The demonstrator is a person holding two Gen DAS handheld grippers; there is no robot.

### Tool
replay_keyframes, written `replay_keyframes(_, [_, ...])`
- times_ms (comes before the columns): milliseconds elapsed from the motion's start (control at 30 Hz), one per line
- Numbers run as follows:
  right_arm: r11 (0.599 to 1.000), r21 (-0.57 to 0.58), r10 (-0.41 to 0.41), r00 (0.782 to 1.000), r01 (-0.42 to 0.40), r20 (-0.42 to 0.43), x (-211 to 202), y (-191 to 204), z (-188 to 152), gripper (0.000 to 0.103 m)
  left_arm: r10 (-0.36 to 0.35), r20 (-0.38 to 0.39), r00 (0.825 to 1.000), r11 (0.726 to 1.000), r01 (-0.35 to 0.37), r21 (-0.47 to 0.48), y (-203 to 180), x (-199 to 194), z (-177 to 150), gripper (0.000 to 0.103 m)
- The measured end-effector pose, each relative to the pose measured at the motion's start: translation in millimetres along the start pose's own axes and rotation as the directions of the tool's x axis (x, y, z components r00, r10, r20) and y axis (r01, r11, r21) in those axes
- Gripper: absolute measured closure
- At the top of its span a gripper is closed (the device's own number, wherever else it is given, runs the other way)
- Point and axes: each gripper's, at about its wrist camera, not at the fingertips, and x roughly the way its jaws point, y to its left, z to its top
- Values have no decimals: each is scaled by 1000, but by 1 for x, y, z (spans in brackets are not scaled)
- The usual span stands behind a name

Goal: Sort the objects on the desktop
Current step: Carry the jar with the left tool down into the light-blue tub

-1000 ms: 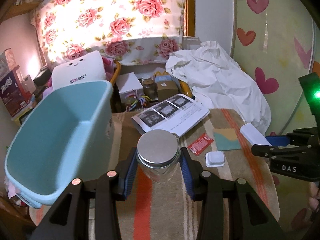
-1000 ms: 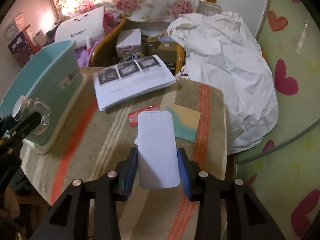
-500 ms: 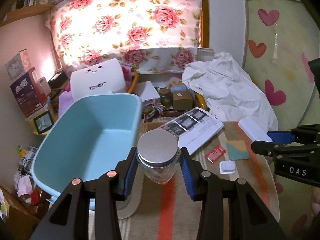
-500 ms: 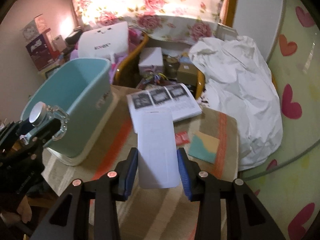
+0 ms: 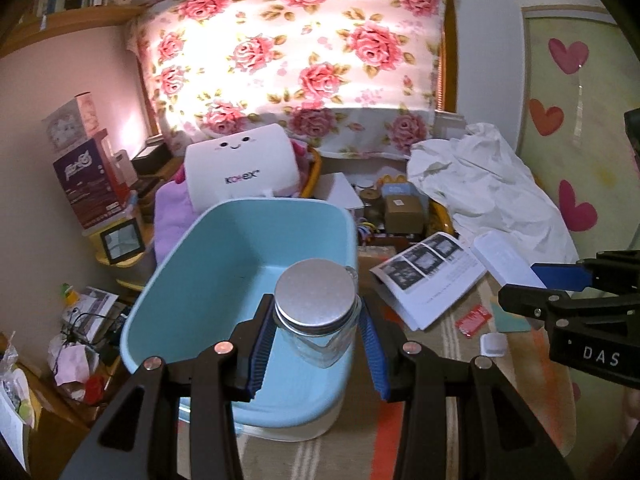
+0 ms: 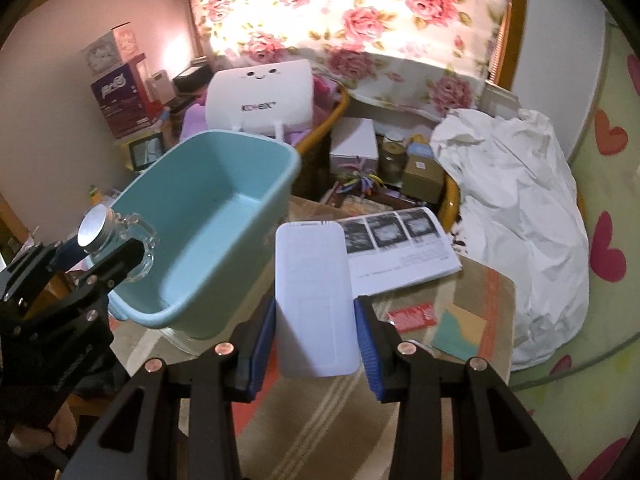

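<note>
Two grippers, both loaded. Left gripper (image 5: pixel 316 338) clamped on glass jar (image 5: pixel 320 320) with metal lid, over near end of blue tub (image 5: pixel 224 256). Right gripper (image 6: pixel 316 338) clamped on flat white case (image 6: pixel 314 300), just right of tub, above striped worktop (image 6: pixel 304 412); booklet (image 6: pixel 400 252), red packet (image 6: pixel 412 314) ahead.

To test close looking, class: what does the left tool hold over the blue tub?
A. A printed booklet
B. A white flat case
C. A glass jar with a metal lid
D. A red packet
C: the left tool is clamped on the glass jar with its silver lid, above the blue tub.
</note>
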Motion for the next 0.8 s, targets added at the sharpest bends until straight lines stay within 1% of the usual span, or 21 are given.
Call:
replay_keyframes(300, [998,-39,48,999,-47,10,11,44,19,60,50,1,999,999,-50,-19,40,2,4,59])
replay_keyframes(500, [996,-59,75,997,-74,13,24,73,34,60,77,-8,997,997,-77,-15,64,13,12,59])
replay_keyframes(800, [993,-65,97,995,-96,1,49,99,54,60,70,-39,997,997,-70,-15,92,45,24,59])
